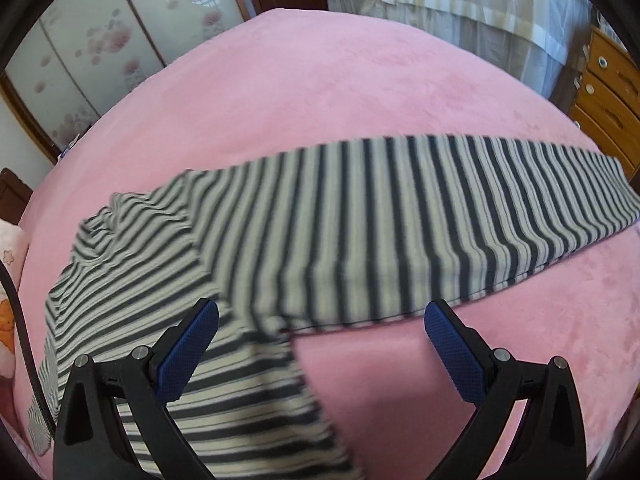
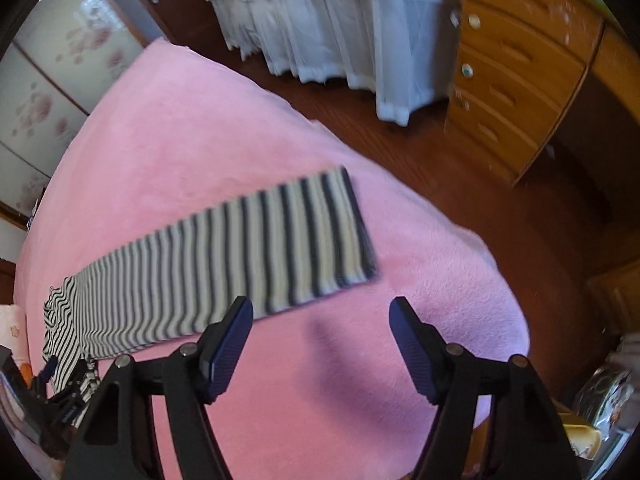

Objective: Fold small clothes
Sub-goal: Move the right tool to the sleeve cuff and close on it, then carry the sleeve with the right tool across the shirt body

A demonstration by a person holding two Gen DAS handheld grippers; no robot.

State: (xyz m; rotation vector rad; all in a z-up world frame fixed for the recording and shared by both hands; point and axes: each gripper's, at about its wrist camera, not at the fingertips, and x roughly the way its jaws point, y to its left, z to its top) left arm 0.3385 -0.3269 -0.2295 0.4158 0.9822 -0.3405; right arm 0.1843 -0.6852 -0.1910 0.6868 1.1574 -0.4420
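Striped garment [image 1: 360, 216] lies on the pink bed cover [image 1: 320, 92] — dark and cream stripes, folded into a long narrow band running across the bed. One end of the band is squared off and flat, seen in the right wrist view [image 2: 248, 256] near the bed's far-right edge; the other end is looser, with a rumpled sleeve or flap spreading toward the near-left corner in the left wrist view. Left hand-held gripper [image 1: 320, 320] hangs above the near edge of the band, jaws spread wide, blue pads [image 1: 188, 352] clear of the cloth, nothing between them; its left finger sits over the rumpled part, its right finger over bare pink cover. Right hand-held gripper [image 2: 320, 320] is also parted with nothing between its fingers — left fingertip just at the near edge of the striped band, right fingertip over bare cover; whether it touches the cloth I cannot tell, the picture is blurred. A shadow falls on the cover between its fingers. The left hand-held gripper shows dimly at the lower left corner of the right wrist view, over the rumpled end. Around the bed: wooden drawer unit [image 2: 516, 68], white lace-edged drape [image 2: 328, 20], dark wood floor [image 2: 460, 184], and sliding panels with pink flower print [image 1: 88, 52].
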